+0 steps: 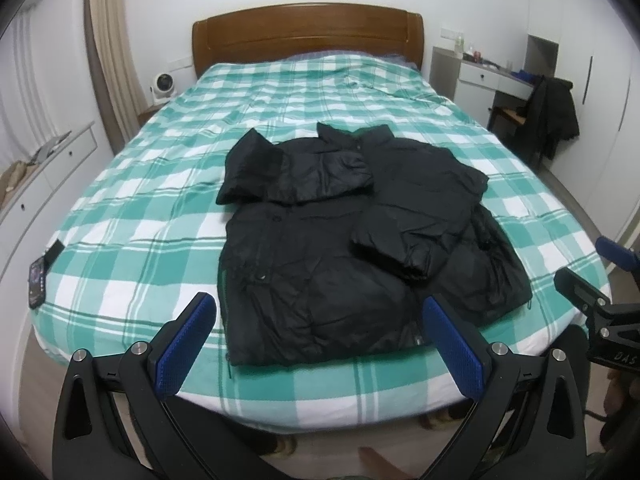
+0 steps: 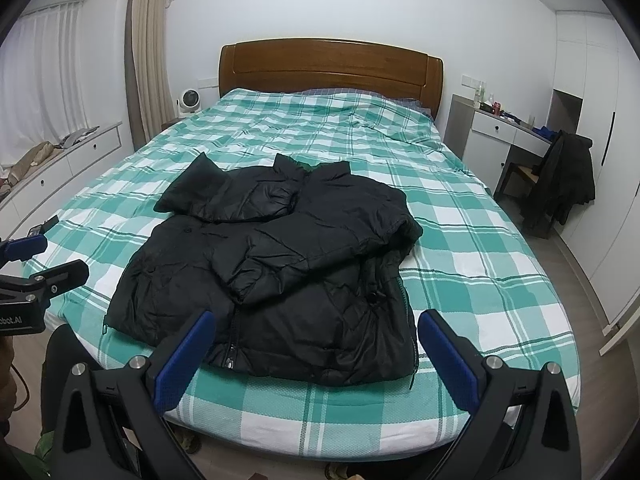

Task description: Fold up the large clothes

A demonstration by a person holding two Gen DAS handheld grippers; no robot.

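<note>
A black puffer jacket (image 1: 320, 264) lies front-up near the foot of the bed (image 1: 132, 208), collar toward the headboard, both sleeves folded in across its chest. It also shows in the right wrist view (image 2: 280, 276). My left gripper (image 1: 320, 340) is open and empty, held above the bed's foot edge just short of the jacket's hem. My right gripper (image 2: 316, 356) is open and empty, also just short of the hem, to the right of the left one. The right gripper shows at the left wrist view's right edge (image 1: 592, 292), the left gripper at the right wrist view's left edge (image 2: 36, 264).
The bed (image 2: 480, 248) has a green and white checked cover and a wooden headboard (image 1: 308, 36). A phone (image 1: 37, 284) lies at its left corner. A chair with a dark coat (image 2: 568, 184) and a white desk (image 2: 504, 128) stand right; drawers (image 1: 32, 184) left.
</note>
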